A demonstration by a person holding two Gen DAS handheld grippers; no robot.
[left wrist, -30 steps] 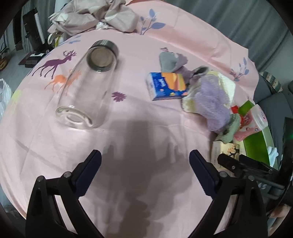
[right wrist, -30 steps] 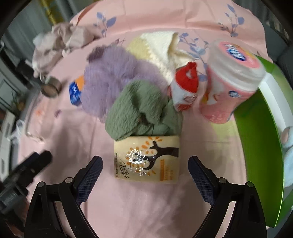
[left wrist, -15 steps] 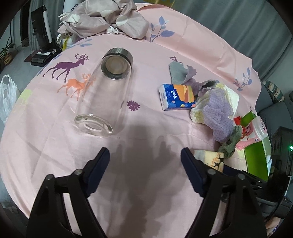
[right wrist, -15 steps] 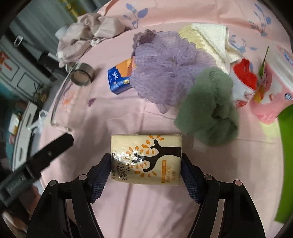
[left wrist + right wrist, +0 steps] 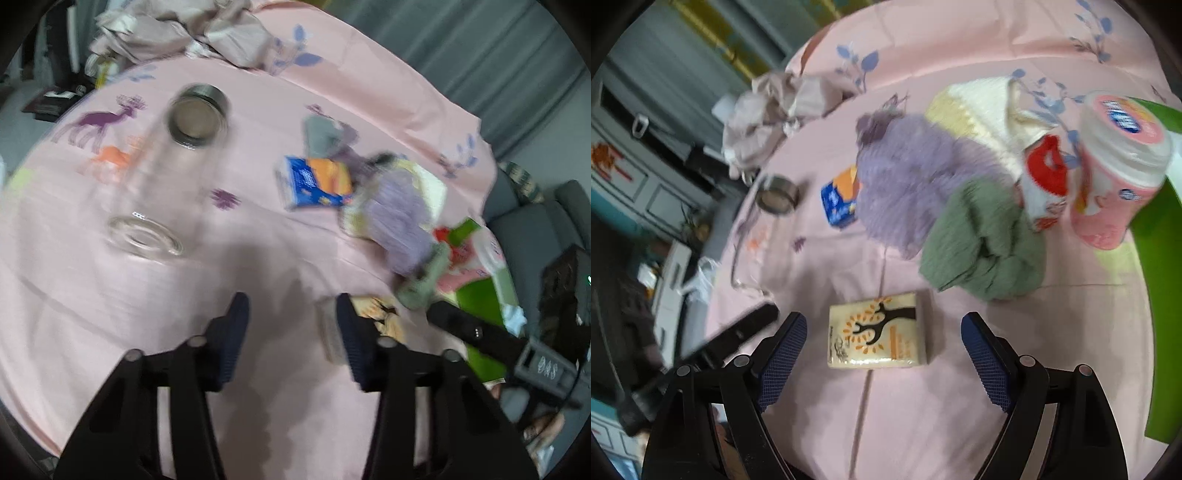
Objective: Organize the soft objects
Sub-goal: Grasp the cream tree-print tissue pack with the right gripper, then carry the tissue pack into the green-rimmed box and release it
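Between the right gripper's (image 5: 882, 354) opening, untouching jaws the tissue pack (image 5: 877, 330) is lying, while the left gripper (image 5: 291, 334) is closing on nothing.

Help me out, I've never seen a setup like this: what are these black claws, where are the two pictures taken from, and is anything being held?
No robot here: a person holds a two-finger gripper in each hand, each carrying a fisheye camera looking along its fingers. The left gripper is closing on nothing above the pink tablecloth, near a glass jar lying on its side. The right gripper is opening; the yellow tissue pack lies between its fingers, not gripped. Beyond it lie a green cloth and a purple bath pouf.
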